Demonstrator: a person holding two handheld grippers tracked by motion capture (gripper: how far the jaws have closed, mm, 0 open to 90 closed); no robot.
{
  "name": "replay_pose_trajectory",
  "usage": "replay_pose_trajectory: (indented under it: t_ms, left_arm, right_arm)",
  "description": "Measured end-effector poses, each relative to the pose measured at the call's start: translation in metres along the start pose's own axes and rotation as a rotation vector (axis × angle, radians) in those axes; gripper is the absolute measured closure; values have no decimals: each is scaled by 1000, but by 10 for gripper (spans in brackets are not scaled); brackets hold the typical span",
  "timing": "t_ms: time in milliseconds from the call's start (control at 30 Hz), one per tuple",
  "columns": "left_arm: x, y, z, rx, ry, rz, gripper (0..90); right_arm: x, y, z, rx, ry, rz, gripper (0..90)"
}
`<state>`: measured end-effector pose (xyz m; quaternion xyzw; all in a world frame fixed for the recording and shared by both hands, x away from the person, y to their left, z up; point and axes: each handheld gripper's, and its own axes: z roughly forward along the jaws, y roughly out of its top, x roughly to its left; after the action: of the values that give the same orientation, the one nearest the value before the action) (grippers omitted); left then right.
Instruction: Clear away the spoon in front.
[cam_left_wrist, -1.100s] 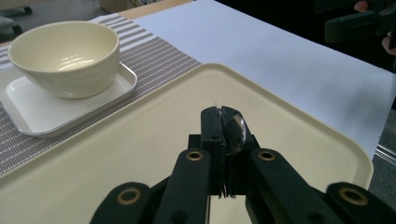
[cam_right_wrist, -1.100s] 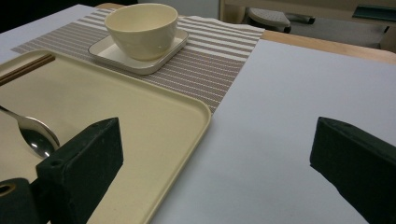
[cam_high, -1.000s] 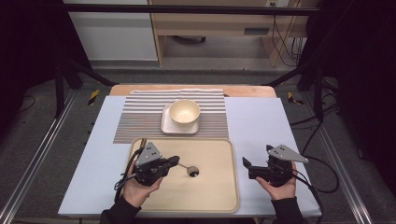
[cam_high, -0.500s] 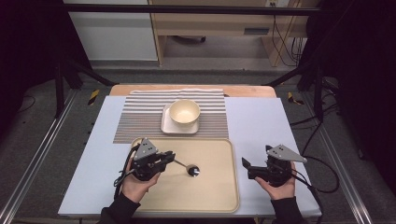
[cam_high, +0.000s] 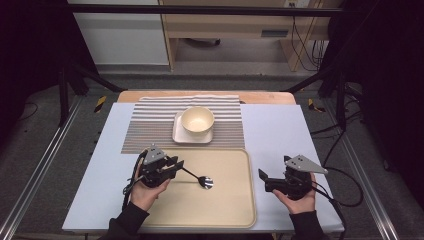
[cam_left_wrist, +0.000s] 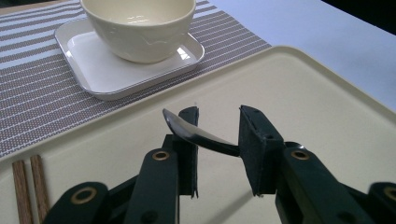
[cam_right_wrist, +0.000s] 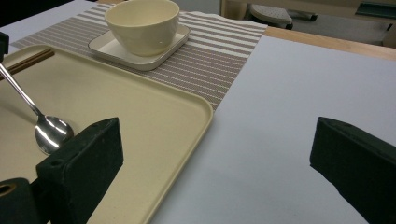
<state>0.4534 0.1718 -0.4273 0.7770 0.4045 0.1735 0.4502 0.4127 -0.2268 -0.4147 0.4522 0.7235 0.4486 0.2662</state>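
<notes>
A metal spoon (cam_high: 205, 182) lies with its bowl on the cream tray (cam_high: 235, 210), and its handle slants up to my left gripper (cam_high: 176, 164). In the left gripper view the handle's end (cam_left_wrist: 205, 137) runs crosswise between the jaws of the left gripper (cam_left_wrist: 218, 126), which are shut on it with a narrow gap. My right gripper (cam_high: 263, 179) hovers over the white table cover just right of the tray. In its own view the right gripper (cam_right_wrist: 215, 140) stands wide open with nothing in it, and the spoon (cam_right_wrist: 49, 133) shows at the left.
A cream bowl (cam_high: 197, 120) sits on a square white plate (cam_high: 178, 135) on a striped mat (cam_high: 150, 125) behind the tray. Brown chopsticks (cam_left_wrist: 23, 186) lie at the tray's left edge. A table edge and dark stands surround the work area.
My left gripper has shifted slightly back with the spoon's handle raised in it, while the spoon's bowl stays on the tray. The right gripper has barely moved.
</notes>
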Motion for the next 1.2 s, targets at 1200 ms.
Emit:
replay_pose_trajectory:
  t_ms: [1200]
  left_arm:
    - [25, -12, 54, 145, 109, -83, 499]
  right_arm:
    - [0, 0, 2, 6, 3, -6, 28]
